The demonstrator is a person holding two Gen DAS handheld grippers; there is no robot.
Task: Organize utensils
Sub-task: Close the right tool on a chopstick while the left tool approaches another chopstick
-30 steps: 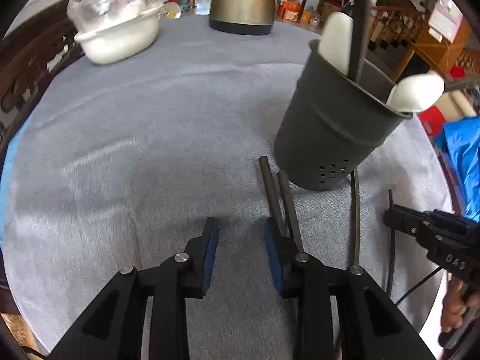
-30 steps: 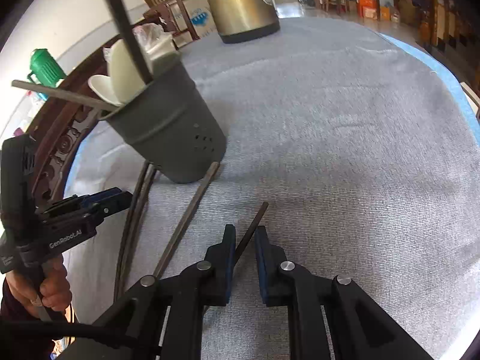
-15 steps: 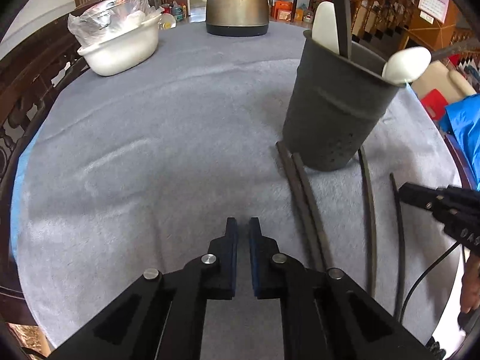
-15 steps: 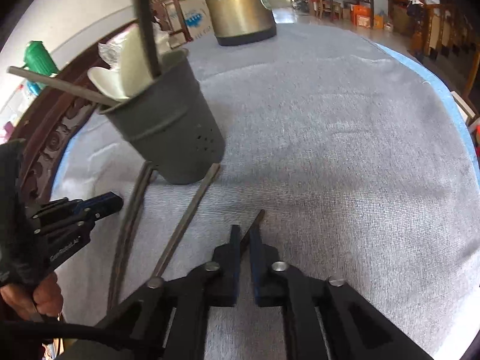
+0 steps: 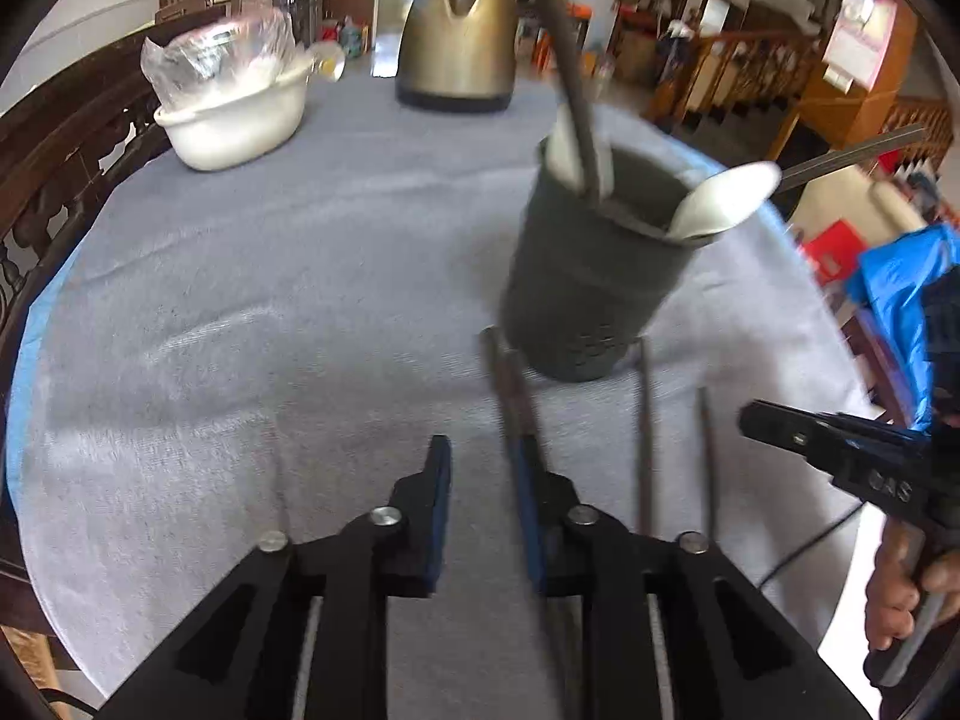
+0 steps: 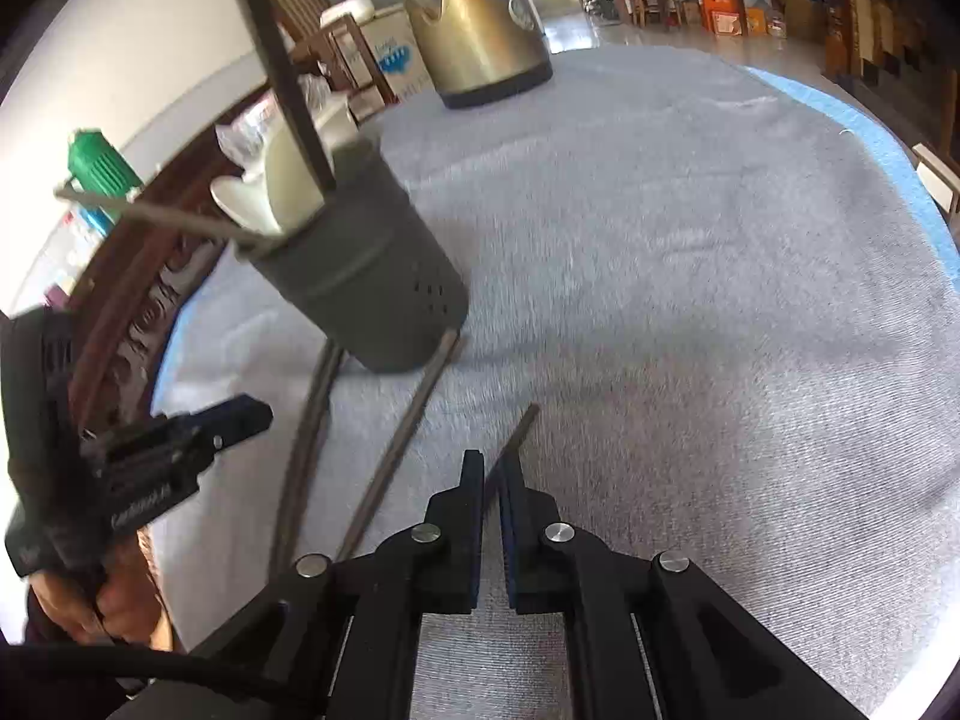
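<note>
Some spoons (image 5: 723, 199) sit in the pot (image 5: 591, 276); my right fingers (image 6: 493, 483) pinch one chopstick (image 6: 516, 429), left fingers (image 5: 480, 480) opening on nothing

wide bare cloth (image 5: 252, 312) lies open left; the utensil holder (image 5: 594, 276), loose chopsticks (image 5: 645, 420) and kettle (image 5: 459, 48) block the right.

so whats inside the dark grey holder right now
In the holder: two white spoons and dark chopsticks poking out. Its wall hides their lower ends and anything at the bottom.
</note>
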